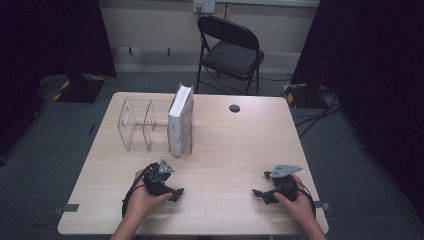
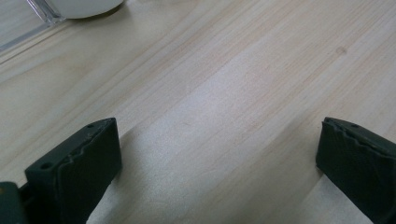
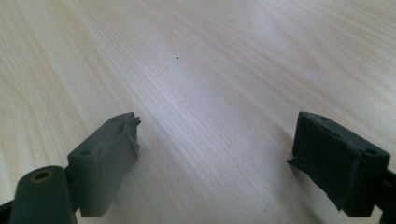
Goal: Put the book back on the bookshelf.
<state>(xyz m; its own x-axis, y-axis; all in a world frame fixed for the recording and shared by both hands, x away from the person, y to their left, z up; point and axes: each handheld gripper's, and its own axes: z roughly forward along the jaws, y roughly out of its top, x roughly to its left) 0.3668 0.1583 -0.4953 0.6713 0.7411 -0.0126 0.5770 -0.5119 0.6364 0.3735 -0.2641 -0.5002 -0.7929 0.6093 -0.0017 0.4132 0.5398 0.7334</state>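
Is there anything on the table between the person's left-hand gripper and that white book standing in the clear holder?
Nothing visible. The left gripper rests on the table with its jaws open, just in front of the white book, which stands upright in the right end of the clear holder. Bare wood lies between them.

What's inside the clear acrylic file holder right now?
One thick white book stands upright in the rightmost slot of the clear file holder. The two slots to its left look empty through the clear walls. The holder's floor under the book is covered, so unseen.
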